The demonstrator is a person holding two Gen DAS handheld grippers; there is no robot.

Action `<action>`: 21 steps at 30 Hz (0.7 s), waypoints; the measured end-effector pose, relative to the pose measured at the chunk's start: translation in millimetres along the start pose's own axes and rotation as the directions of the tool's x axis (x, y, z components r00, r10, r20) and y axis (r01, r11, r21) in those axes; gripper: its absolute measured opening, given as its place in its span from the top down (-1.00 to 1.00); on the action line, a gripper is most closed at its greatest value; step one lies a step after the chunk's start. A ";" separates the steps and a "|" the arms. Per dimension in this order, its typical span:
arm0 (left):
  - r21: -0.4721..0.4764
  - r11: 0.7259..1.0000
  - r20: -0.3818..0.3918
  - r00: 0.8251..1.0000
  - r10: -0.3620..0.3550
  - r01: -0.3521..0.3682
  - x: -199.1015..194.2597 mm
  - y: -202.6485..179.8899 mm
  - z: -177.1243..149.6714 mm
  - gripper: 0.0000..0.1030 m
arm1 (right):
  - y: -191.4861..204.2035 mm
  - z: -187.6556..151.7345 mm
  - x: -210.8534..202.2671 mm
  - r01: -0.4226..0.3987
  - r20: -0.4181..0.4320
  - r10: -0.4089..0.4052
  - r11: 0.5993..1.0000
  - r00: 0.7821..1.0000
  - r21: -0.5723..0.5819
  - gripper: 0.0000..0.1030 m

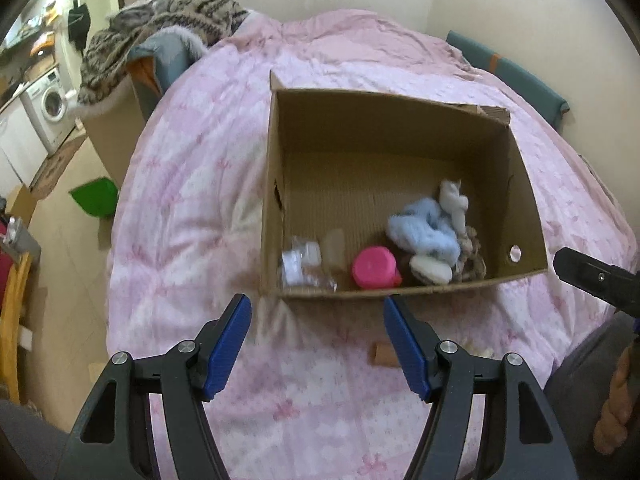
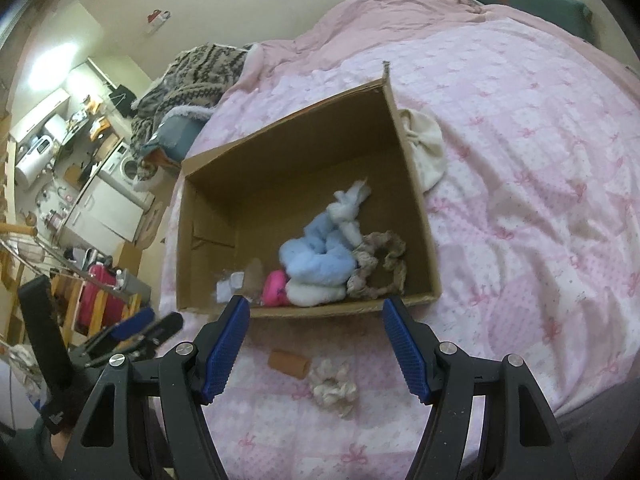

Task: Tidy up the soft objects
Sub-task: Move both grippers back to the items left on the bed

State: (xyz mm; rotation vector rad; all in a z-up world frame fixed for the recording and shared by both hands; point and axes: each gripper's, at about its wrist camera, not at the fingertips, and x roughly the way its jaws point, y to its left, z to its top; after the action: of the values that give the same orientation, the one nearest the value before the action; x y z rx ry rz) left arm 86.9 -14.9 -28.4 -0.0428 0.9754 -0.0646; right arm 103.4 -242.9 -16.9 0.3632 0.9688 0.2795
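An open cardboard box [image 1: 400, 136] [image 2: 424, 216] sits on a pink bedspread. Inside it lie a light blue fluffy scrunchie [image 1: 424, 232] [image 2: 316, 256], a white fluffy piece [image 1: 454, 200] [image 2: 348, 208], a cream scrunchie [image 1: 430, 269] [image 2: 316, 294], a beige patterned scrunchie [image 1: 472, 262] [image 2: 380, 264], a pink round item [image 1: 374, 268] [image 2: 276, 288] and clear plastic bits [image 1: 302, 262]. My left gripper [image 1: 318, 344] is open and empty before the box. My right gripper [image 2: 316, 344] is open and empty above a cream scrunchie [image 2: 332, 388] and a brown tube [image 2: 288, 363] on the bed.
A cream cloth piece [image 2: 426, 148] lies on the bed beside the box's right wall. A striped blanket [image 1: 168, 36] [image 2: 192, 88] is heaped at the bed's far left. The bed's left edge drops to the floor, with a washing machine [image 1: 50, 104] beyond. The other gripper shows at the right edge [image 1: 596, 280].
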 end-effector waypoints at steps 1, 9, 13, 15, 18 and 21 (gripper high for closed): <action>-0.007 1.000 -0.005 1.000 0.000 0.000 -0.5 0.4 -3.1 -0.28 | 1.7 -1.6 0.7 -0.005 -0.008 0.005 1.000 1.000 -0.003 -0.41; -0.093 0.995 -0.064 0.998 0.026 -0.032 6.9 7.4 -18.3 -0.28 | -4.6 -12.5 13.5 -0.044 -0.086 0.049 0.997 0.995 0.062 -0.41; -0.117 0.992 -0.090 0.995 0.038 -0.049 12.7 10.5 -20.7 -0.28 | -15.0 -15.1 24.1 -0.041 -0.130 0.057 0.991 0.990 0.124 -0.41; -0.130 0.990 -0.093 0.995 0.041 -0.053 13.2 13.1 -19.7 -0.28 | -18.6 -16.8 34.0 -0.030 -0.168 0.054 0.989 0.984 0.146 -0.41; -0.146 0.988 -0.104 0.994 0.041 -0.056 15.5 16.8 -20.1 -0.28 | -18.2 -22.0 54.5 0.018 -0.252 0.016 0.991 0.968 0.134 -0.41; -0.150 0.987 -0.120 0.992 0.042 -0.060 19.0 18.5 -20.9 -0.28 | -15.0 -32.3 80.0 0.066 -0.353 -0.027 0.993 0.935 0.101 -0.41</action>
State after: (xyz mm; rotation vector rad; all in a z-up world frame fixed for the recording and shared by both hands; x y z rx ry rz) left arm 80.9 2.0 -57.0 -0.1570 1.0966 0.0566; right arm 120.4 -219.7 -99.7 0.3997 1.3477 0.2519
